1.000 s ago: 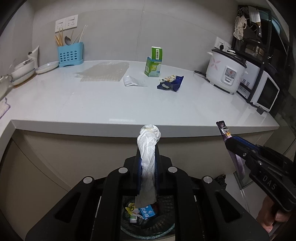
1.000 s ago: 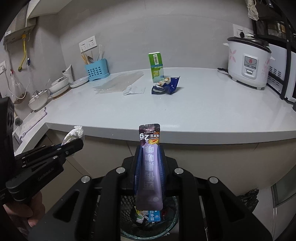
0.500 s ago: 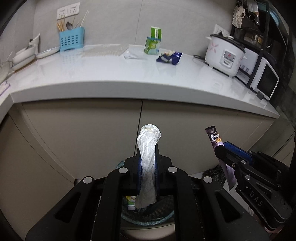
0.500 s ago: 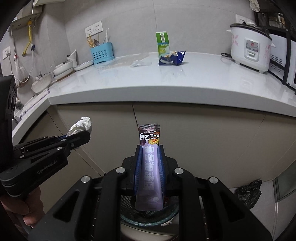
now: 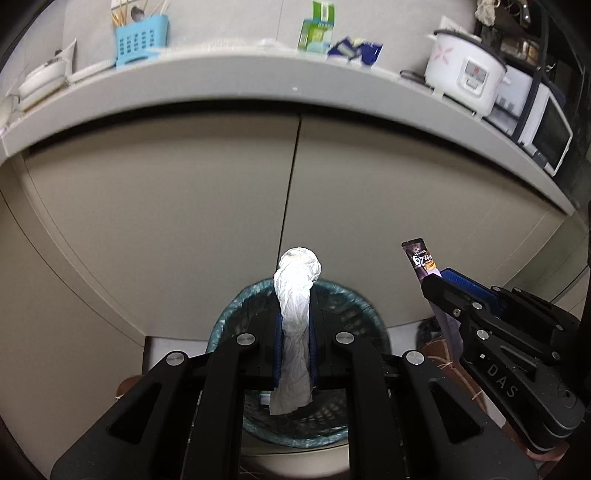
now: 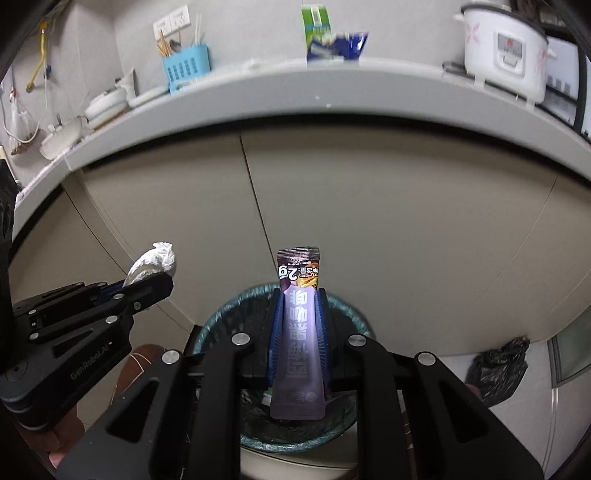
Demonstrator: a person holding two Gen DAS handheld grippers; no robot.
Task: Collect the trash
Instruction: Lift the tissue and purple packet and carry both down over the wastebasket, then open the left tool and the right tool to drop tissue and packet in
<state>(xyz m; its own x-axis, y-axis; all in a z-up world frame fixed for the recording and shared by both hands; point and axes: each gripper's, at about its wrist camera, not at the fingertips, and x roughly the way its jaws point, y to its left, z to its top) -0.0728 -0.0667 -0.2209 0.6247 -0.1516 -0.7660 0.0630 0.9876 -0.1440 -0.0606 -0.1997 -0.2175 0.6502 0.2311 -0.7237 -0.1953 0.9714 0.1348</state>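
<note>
My left gripper is shut on a crumpled white tissue that sticks up past the fingertips. It hangs over a round waste bin lined with a teal bag on the floor. My right gripper is shut on a purple snack sachet, also above the bin. The left wrist view shows the right gripper with the sachet at right. The right wrist view shows the left gripper with the tissue at left. Some trash lies in the bin's bottom.
Beige cabinet doors stand right behind the bin, under the white counter edge. On the counter are a green carton, a blue wrapper, a blue utensil holder and a rice cooker. A black bag lies on the floor at right.
Both grippers have sunk from counter height to below the counter edge, each keeping its item. The bin has come into fuller view beneath them.
</note>
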